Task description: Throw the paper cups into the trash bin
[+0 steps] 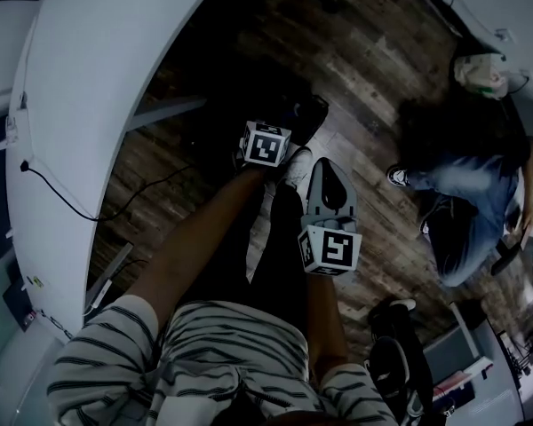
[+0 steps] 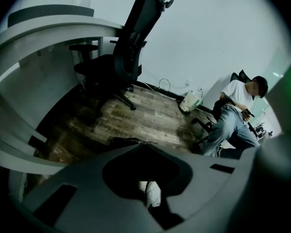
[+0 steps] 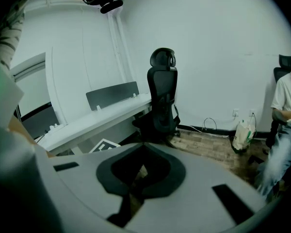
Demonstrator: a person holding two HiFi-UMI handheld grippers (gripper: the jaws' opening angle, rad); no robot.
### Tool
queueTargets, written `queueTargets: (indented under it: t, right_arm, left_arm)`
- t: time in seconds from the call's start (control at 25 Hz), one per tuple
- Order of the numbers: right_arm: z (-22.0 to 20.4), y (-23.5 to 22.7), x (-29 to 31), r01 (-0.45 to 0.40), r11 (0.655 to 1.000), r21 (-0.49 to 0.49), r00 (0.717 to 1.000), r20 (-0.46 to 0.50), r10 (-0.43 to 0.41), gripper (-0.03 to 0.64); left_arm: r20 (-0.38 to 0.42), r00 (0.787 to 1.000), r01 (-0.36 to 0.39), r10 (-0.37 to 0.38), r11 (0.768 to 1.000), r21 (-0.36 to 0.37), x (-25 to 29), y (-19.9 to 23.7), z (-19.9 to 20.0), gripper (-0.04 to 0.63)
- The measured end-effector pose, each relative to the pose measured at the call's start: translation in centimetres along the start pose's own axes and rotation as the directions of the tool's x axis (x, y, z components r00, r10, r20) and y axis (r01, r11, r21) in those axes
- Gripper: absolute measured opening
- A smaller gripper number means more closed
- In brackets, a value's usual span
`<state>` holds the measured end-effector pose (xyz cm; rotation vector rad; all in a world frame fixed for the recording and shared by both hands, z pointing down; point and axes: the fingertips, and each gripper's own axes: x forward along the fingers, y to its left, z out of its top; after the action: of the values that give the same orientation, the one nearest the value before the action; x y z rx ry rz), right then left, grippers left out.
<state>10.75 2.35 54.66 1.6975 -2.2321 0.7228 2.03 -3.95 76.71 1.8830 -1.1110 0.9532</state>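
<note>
No paper cup and no trash bin shows in any view. Both grippers hang over the dark wooden floor [image 1: 364,69] in front of the holder's legs. The left gripper [image 2: 140,143] points steeply down, its jaws meeting at the tip with nothing between them; its marker cube [image 1: 266,144] covers it in the head view. Through its jaw opening I see a white shoe [image 2: 153,193]. The right gripper [image 1: 327,161] is just to the right of the left one. Its jaws [image 3: 141,143] are also closed together and hold nothing.
A curved white desk [image 1: 80,105] runs along the left, with a cable on it. A black office chair [image 2: 131,47] stands by the desk. A person in jeans [image 1: 466,193] sits at the right. A white bag [image 2: 190,101] stands by the wall.
</note>
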Motion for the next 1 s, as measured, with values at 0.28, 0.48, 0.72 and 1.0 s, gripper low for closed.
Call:
queueTargets:
  t: [0.28,0.48,0.72,1.0]
  right_arm:
    - [3.0,0.5,-0.3,-0.013,1.0,-0.018,0.999,0.029,0.013,0.011]
    - [4.7,1.5,-0.9,-0.014,1.0,-0.015,0.999,0.04,0.015,0.011]
    - [7.3,3.1,-1.7,-0.034,0.999,-0.024,0.997,0.065,0.035,0.011]
    - [10.1,4.4,-2.6,-0.046,0.998,-0.038,0.993,0.103,0.05,0.011]
  left_arm:
    - [0.085,0.996,0.008,-0.008,1.0,0.005,-3.8,0.2,3.1,0.024]
    - [0.127,0.992,0.024,-0.024,1.0,0.001,-7.3,-0.4,5.3,0.023]
    - [0.196,0.979,0.052,-0.049,0.999,-0.011,-11.7,-1.3,8.6,0.023]
    - [0.298,0.951,0.084,-0.075,0.996,-0.019,-16.9,-2.5,12.0,0.023]
